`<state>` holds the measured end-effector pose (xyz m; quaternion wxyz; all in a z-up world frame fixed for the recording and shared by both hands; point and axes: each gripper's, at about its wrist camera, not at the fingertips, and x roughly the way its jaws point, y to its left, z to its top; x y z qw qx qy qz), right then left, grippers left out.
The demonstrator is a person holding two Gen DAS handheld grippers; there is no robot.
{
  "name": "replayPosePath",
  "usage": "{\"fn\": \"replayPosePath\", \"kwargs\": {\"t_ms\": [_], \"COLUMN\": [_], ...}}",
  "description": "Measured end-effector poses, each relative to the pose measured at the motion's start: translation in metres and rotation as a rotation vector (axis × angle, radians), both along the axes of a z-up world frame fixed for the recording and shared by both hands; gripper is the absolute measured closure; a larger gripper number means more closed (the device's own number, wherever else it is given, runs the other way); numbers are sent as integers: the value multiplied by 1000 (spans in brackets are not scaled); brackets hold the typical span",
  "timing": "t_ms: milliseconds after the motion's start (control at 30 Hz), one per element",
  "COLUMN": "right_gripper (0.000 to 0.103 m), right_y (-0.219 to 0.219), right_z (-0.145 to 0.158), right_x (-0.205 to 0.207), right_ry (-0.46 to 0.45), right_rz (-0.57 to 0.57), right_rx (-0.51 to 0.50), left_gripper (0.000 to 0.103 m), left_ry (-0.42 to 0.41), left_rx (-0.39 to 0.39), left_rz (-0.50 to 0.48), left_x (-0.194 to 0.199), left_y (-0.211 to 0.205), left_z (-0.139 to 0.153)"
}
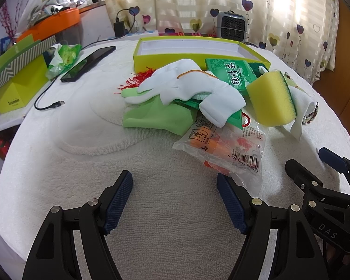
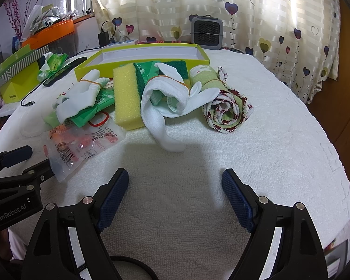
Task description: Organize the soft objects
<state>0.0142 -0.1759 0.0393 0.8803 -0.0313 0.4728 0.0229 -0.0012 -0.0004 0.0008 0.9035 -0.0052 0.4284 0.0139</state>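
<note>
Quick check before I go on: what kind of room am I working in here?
Most likely a lived-in home room, perhaps a bedroom. The work surface is covered with a white towel, heart-print curtains hang behind it, and a small space heater stands at the back next to a cluttered orange tray.

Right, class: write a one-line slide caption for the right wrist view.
Open right gripper faces a yellow sponge, white sock and rolled cloth.
</note>
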Motion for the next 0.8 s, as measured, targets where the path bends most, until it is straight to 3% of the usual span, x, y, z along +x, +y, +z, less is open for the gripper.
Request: {"fn": "replayPosePath", "kwargs": {"t_ms": [800], "right_gripper": [21], "right_y": [1], "right_z": [-2], "right_x": [0], "right_ry": [-2], "right_rz": [0], "right_rx": [0], "left_gripper": [29], "left_ry": [-1], "left_rx": [1], "left_rz": [1], "left_x": [-1], "left_y": [0], "left_z": [0]}}
